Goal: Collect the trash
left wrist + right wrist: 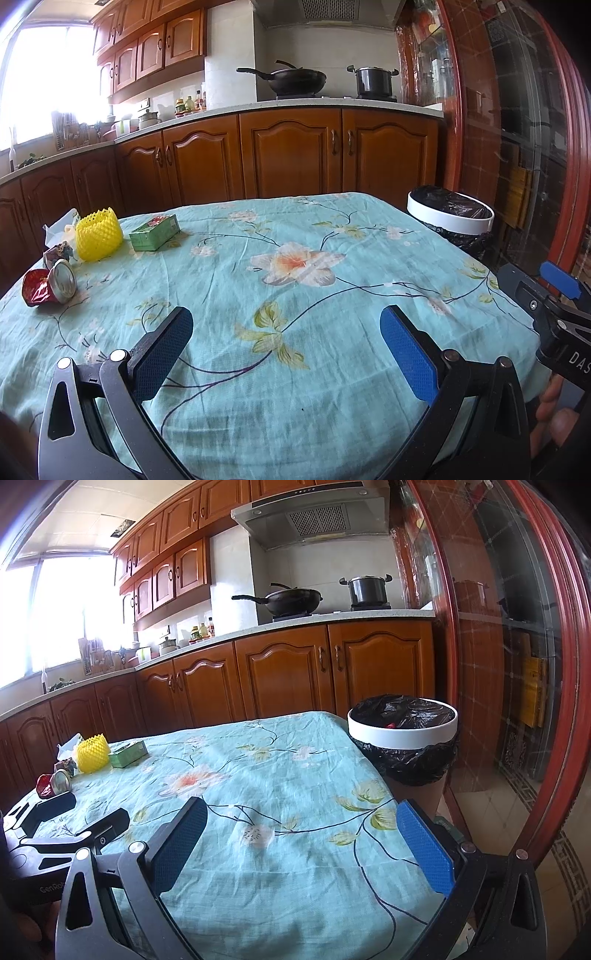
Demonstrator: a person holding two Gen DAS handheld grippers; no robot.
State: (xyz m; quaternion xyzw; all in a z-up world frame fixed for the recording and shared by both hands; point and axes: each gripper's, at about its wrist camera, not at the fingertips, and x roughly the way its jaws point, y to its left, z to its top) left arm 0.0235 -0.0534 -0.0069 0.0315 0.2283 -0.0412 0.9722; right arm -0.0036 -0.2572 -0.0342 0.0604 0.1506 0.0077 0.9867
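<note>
Trash lies at the table's far left: a crushed red can, a crumpled wrapper, a yellow foam fruit net, a green box and white tissue. A white bin with a black liner stands off the table's far right corner; something red shows inside it in the right wrist view. My left gripper is open and empty over the near table. My right gripper is open and empty over the near right edge.
The table wears a teal floral cloth. Wooden kitchen cabinets run behind it, with a wok and pot on the stove. A red-framed glass door stands at the right.
</note>
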